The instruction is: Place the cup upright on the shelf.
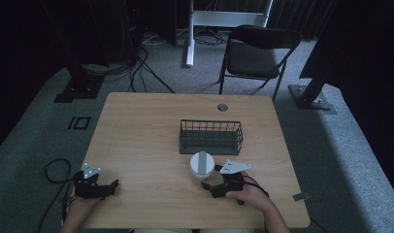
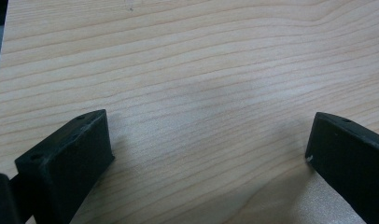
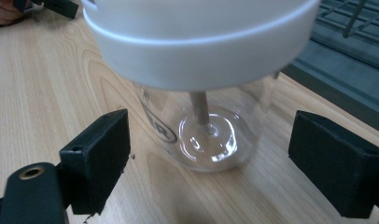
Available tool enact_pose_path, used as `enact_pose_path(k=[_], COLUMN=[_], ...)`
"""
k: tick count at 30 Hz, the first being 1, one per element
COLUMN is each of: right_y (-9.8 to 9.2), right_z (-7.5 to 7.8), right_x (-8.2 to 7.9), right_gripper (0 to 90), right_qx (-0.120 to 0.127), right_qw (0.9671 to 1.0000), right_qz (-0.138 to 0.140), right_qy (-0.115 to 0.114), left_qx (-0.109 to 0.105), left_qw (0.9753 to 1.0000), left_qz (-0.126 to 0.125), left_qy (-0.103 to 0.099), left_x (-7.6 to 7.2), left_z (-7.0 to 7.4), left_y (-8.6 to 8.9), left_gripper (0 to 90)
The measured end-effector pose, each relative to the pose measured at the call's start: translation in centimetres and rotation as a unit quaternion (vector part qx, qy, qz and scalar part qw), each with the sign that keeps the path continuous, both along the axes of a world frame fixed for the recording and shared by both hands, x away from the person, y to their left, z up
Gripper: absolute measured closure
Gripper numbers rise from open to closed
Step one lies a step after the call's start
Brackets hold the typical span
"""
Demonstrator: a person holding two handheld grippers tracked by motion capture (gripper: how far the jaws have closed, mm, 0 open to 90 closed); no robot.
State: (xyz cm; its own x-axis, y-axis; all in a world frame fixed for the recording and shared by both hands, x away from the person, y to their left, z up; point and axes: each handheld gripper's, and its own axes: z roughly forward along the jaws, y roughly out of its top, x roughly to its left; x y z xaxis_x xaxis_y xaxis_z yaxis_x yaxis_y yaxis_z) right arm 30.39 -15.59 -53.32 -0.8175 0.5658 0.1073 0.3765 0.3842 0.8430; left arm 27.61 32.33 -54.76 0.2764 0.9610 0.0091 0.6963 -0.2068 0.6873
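1. Step in hand, as judged: approach before grasp. The right tongs (image 1: 207,186) are lined up on the clear jar (image 1: 202,166) with the white lid (image 3: 197,42); no contact yet.
2. Right tongs state: spread wide, nothing held. In the right gripper view both jaws stand clear of the glass, one on either side.
3. Jar relative to right tongs: straight ahead, centred between the jaws but a bit beyond their tips. It stands upright on the desk (image 1: 141,141). The lid sits above jaw level; the glass body (image 3: 211,135) is at jaw height.
4. Inside the jar a thin stem runs down to the base; what it is cannot be told.
5. Wire basket (image 1: 211,137) lies just past the jar, on its far side from the right tongs; likely drop-off place, but that is a guess.
6. Left tongs (image 1: 112,187) are spread wide and hold nothing, low over bare desk, well apart from the jar, which lies off to their right. The left gripper view has wood grain between the jaws.
7. Next move calls for: push the right tongs forward until the jaws flank the glass body below the lid, then close evenly. Smooth glass may slip, and a grip too near the lid could tip it.
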Motion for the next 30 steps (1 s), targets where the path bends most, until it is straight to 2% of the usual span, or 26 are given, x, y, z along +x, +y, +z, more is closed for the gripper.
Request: enact_pose_path(k=[9, 17, 30], right_y=[1.0, 1.4, 1.8], right_z=[-0.4, -0.4, -0.4], right_x=[0.1, 0.2, 0.6], right_gripper=[12.5, 12.7, 12.6], right_qx=[0.017, 0.029, 0.043], right_qw=[0.9999, 0.9995, 0.9988], right_qz=[-0.001, -0.008, -0.013], right_qy=[-0.002, -0.014, -0.02], left_qx=[0.0, 0.0, 0.0], left_qw=[1.0, 1.0, 1.0], left_qz=[0.0, 0.0, 0.0], left_qy=[0.0, 0.0, 0.0], left_x=[0.0, 0.0, 0.0], left_z=[0.0, 0.0, 0.0], left_y=[0.0, 0.0, 0.0], left_gripper=[0.5, 0.5, 0.5])
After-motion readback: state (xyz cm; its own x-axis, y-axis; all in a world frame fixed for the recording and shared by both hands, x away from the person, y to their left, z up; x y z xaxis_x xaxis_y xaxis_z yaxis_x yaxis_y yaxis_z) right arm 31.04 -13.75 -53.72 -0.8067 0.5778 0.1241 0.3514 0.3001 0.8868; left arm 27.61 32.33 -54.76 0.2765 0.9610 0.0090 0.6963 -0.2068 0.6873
